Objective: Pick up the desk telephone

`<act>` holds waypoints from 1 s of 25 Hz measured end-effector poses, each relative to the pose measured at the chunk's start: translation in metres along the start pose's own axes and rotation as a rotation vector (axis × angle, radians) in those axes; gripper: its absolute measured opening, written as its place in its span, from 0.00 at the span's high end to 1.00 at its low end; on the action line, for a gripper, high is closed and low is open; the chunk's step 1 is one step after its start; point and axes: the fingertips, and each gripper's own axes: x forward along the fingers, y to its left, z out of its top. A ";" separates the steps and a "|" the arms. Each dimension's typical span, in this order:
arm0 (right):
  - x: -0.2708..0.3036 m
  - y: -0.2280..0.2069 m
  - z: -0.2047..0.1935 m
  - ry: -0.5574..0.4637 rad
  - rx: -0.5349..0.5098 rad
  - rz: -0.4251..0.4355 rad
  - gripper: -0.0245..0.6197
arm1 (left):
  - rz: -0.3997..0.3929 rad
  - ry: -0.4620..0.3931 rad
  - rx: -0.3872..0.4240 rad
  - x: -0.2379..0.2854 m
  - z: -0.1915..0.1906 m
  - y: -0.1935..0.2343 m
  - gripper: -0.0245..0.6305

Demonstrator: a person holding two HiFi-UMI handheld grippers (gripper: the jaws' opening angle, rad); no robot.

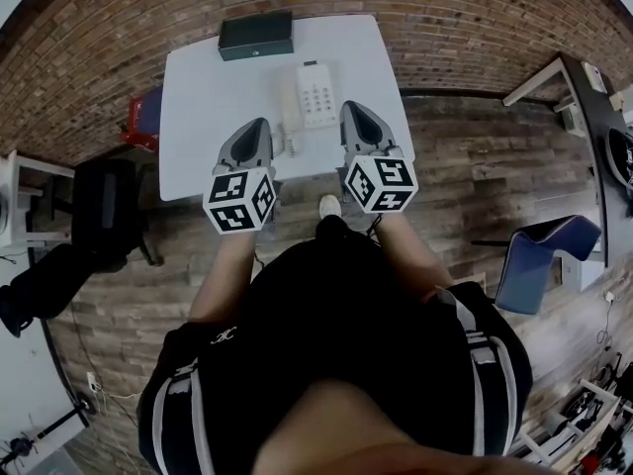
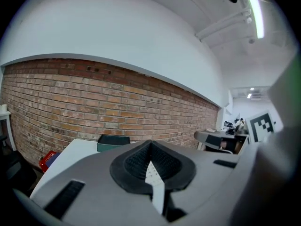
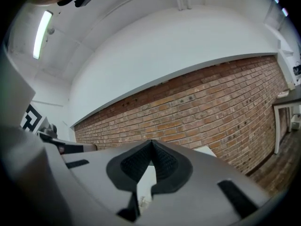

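Observation:
A white desk telephone (image 1: pixel 311 97) with a keypad lies on the white table (image 1: pixel 198 97), handset along its left side. My left gripper (image 1: pixel 259 126) is shut and empty, over the table's near edge, just left of and nearer than the phone. My right gripper (image 1: pixel 353 108) is shut and empty too, close beside the phone's right near corner. In the left gripper view the left gripper (image 2: pixel 150 144) points at the brick wall, and a sliver of the phone (image 2: pixel 151 172) shows through the gap below the jaw tips. The right gripper (image 3: pixel 151 143) points the same way with nothing held.
A dark green box (image 1: pixel 256 36) sits at the table's far edge against the brick wall (image 1: pixel 475 18). A red crate (image 1: pixel 141 117) and a black chair (image 1: pixel 104 206) stand left of the table. A blue chair (image 1: pixel 539 255) and a dark desk (image 1: pixel 603 127) are at the right.

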 end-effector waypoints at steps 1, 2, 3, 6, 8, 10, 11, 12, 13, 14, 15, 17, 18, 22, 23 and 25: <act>0.009 -0.007 -0.002 0.012 0.006 0.000 0.96 | 0.001 0.012 -0.006 0.011 0.000 0.002 0.96; 0.019 -0.014 -0.004 0.024 0.008 0.002 0.96 | 0.003 0.024 -0.012 0.022 0.000 0.004 0.96; 0.028 -0.020 -0.005 0.035 0.005 0.004 0.96 | 0.006 0.036 -0.017 0.033 0.001 0.006 0.96; 0.058 -0.034 -0.008 0.060 -0.045 0.020 0.96 | 0.021 0.063 -0.028 0.065 0.001 0.016 0.96; 0.079 -0.042 -0.011 0.081 -0.051 0.043 0.96 | 0.032 0.078 -0.029 0.087 0.002 0.023 0.96; 0.097 -0.050 -0.017 0.109 -0.036 0.069 0.96 | 0.046 0.095 -0.035 0.104 0.000 0.030 0.96; 0.105 -0.053 -0.020 0.123 -0.032 0.079 0.96 | 0.053 0.103 -0.041 0.112 -0.002 0.033 0.96; 0.113 -0.057 -0.022 0.138 -0.031 0.086 0.96 | 0.059 0.110 -0.049 0.118 -0.003 0.037 0.96; 0.120 -0.061 -0.025 0.152 -0.031 0.091 0.96 | 0.065 0.118 -0.057 0.124 -0.005 0.040 0.96; 0.127 -0.064 -0.027 0.165 -0.030 0.092 0.96 | 0.069 0.128 -0.064 0.130 -0.007 0.044 0.96; 0.134 -0.067 -0.030 0.177 -0.026 0.090 0.96 | 0.070 0.139 -0.070 0.135 -0.010 0.047 0.96; 0.146 -0.072 -0.035 0.197 -0.014 0.090 0.96 | 0.065 0.172 -0.072 0.146 -0.018 0.053 0.96; 0.151 -0.073 -0.039 0.207 -0.010 0.094 0.96 | 0.061 0.190 -0.071 0.151 -0.023 0.056 0.96; 0.168 -0.077 -0.062 0.267 0.027 0.118 0.96 | 0.047 0.258 -0.106 0.170 -0.045 0.069 0.96; 0.172 -0.080 -0.069 0.285 0.038 0.116 0.96 | 0.041 0.276 -0.122 0.175 -0.050 0.072 0.96; 0.181 -0.086 -0.081 0.321 0.053 0.103 0.96 | 0.021 0.311 -0.154 0.186 -0.061 0.078 0.96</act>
